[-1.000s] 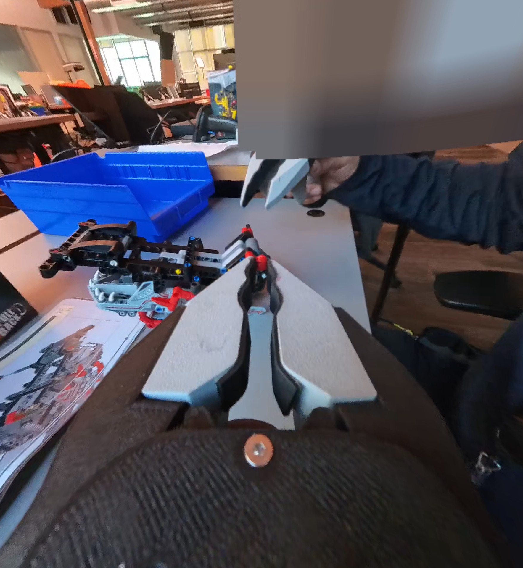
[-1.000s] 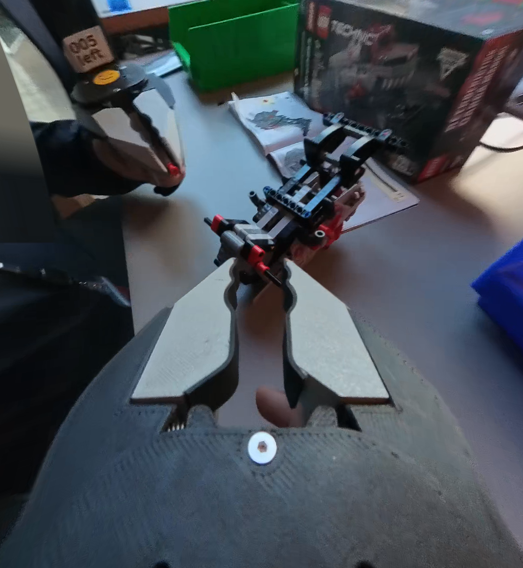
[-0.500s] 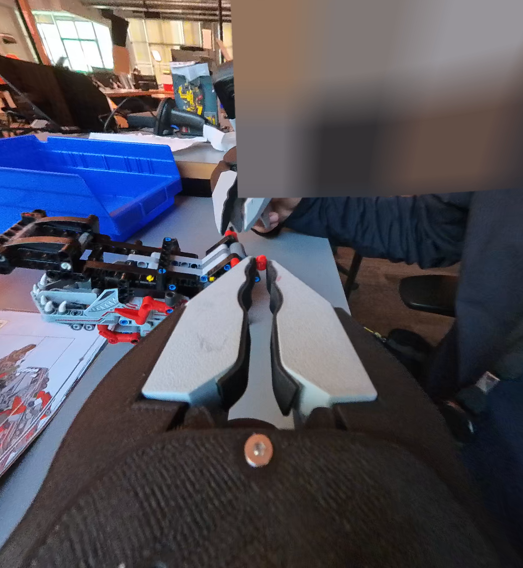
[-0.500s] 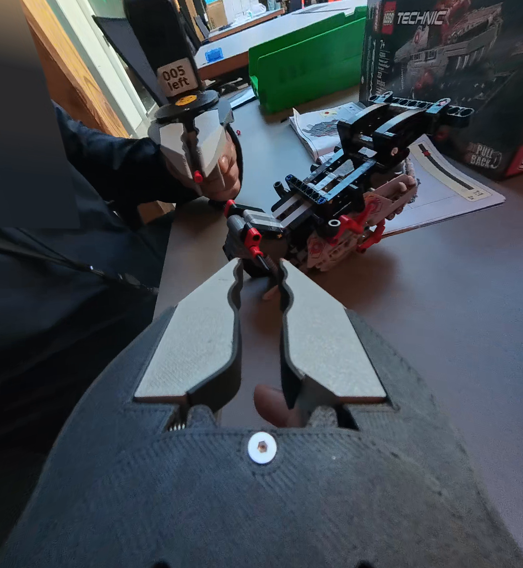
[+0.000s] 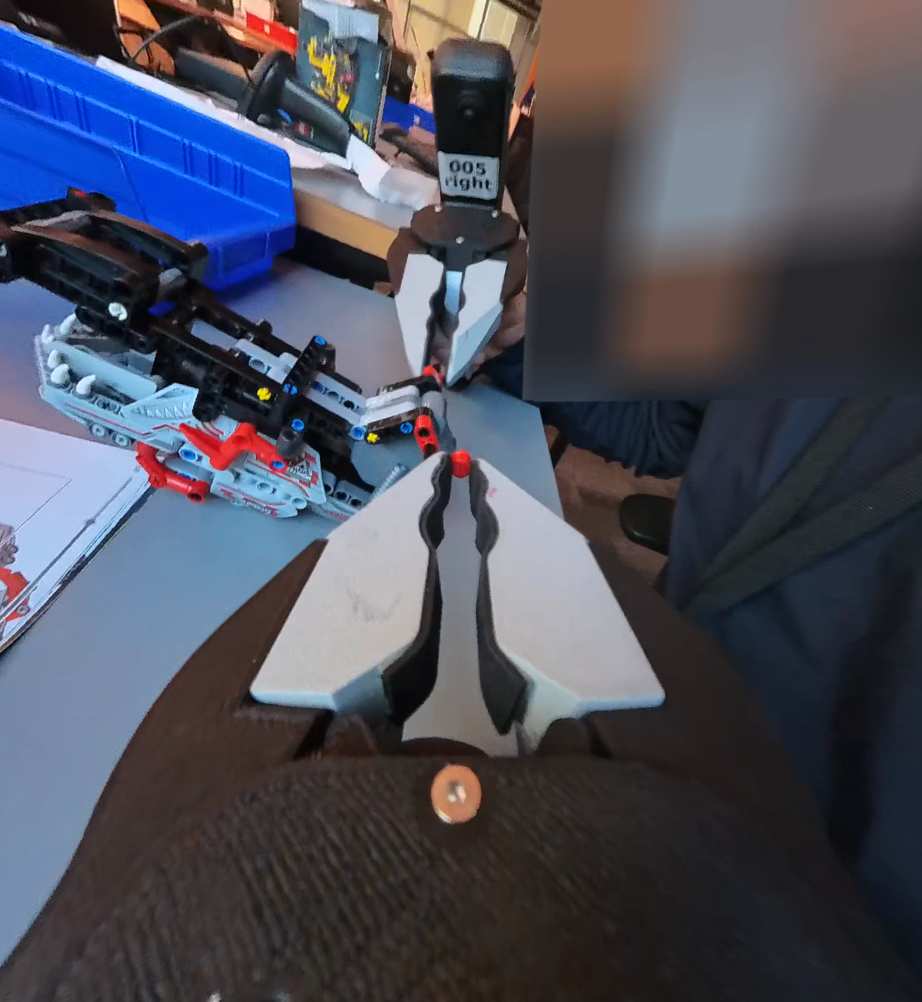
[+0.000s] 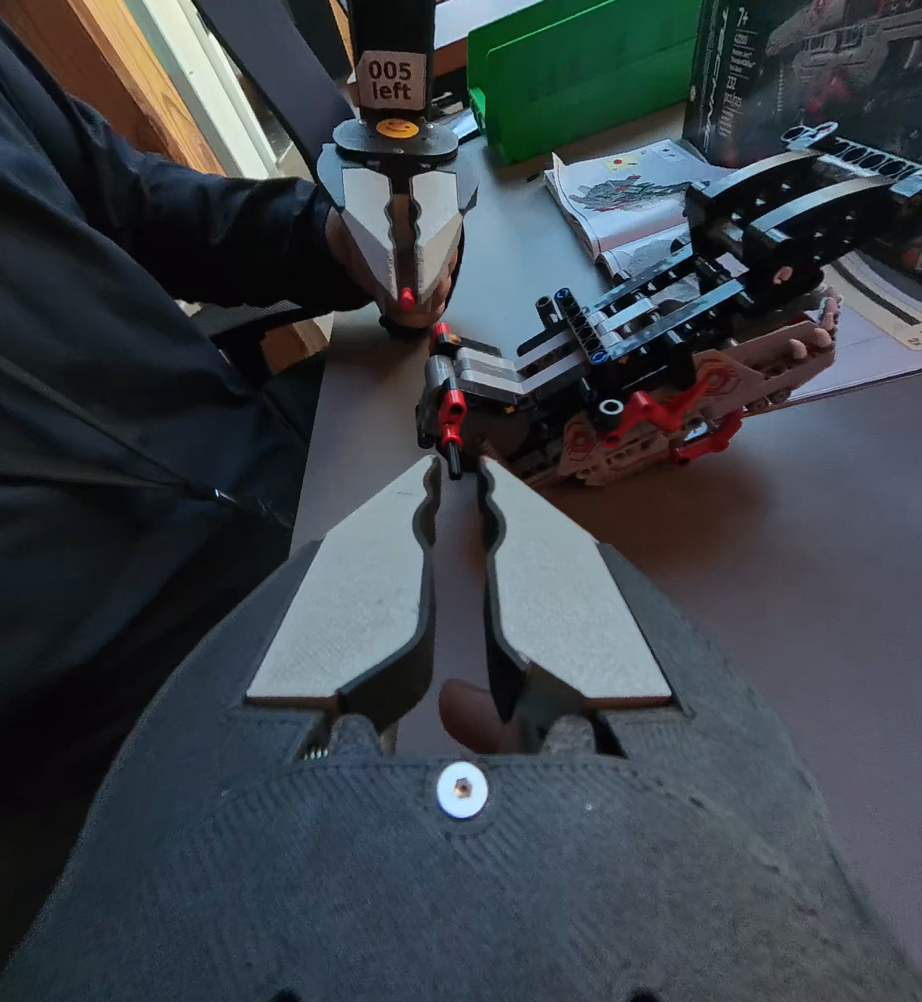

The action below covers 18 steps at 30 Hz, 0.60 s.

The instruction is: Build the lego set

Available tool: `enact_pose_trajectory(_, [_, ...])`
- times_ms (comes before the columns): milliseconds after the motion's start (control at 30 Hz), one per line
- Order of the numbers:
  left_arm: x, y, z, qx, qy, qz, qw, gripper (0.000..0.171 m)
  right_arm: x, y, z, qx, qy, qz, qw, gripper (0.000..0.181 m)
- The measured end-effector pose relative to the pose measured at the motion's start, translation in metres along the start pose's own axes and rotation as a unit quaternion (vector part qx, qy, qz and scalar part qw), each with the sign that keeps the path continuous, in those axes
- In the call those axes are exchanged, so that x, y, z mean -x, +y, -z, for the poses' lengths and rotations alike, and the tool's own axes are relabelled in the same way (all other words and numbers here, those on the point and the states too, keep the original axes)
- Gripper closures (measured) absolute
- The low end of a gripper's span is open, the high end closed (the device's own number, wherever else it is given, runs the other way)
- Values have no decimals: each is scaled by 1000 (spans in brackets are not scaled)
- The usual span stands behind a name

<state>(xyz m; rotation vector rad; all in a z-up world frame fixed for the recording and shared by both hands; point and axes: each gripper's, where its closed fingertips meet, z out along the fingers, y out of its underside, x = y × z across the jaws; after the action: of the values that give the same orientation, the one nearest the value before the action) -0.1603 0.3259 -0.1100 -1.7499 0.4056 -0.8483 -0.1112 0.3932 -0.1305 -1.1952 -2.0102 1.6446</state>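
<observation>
The part-built lego model (image 5: 204,401), black, grey and red, lies on the grey table (image 5: 176,596); it also shows in the right wrist view (image 6: 637,390). My left gripper (image 5: 457,467) is shut on a small red pin (image 5: 459,464) and holds it just off the model's near end. From the right wrist view the left gripper (image 6: 405,295) points down with the red pin (image 6: 406,297) at its tip. My right gripper (image 6: 457,465) is narrowly open, with a black pin (image 6: 453,458) that sticks out of the model's red connector (image 6: 452,412) between its tips. It also shows in the left wrist view (image 5: 439,377).
A blue bin (image 5: 122,152) stands behind the model. The open instruction booklet (image 5: 25,531) lies beside it, and partly under it in the right wrist view (image 6: 626,206). A green bin (image 6: 583,70) and the set's dark box (image 6: 827,81) stand at the back. A person's dark sleeve (image 6: 122,244) fills the table's edge side. Tip to tip, the grippers are about 10 cm apart.
Both grippers have closed in on the model's near end and now face each other across it. The right jaws have narrowed. The left still holds the red pin.
</observation>
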Motion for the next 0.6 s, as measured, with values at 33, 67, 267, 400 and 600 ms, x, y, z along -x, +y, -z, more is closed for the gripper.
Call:
enact_pose_trajectory(33, [2, 2, 1, 6, -3, 2, 1000, 168, 0, 0, -1, 0, -3, -4, 1000, 170])
enact_pose_trajectory(67, [3, 1, 3, 7, -1, 7, 1000, 168, 2, 0, -2, 1, -10, -5, 1000, 168])
enact_pose_trajectory(267, [15, 7, 6, 38, 4, 27, 999, 168, 3, 0, -12, 11, -3, 3, 1000, 179])
enact_pose_trajectory(400, [17, 14, 1, 65, 12, 41, 997, 168, 4, 0, -14, 11, -4, 6, 1000, 179])
enact_pose_trajectory(600, [15, 9, -1, 46, 21, 53, 997, 168, 4, -7, -15, -8, -18, -14, 1000, 177])
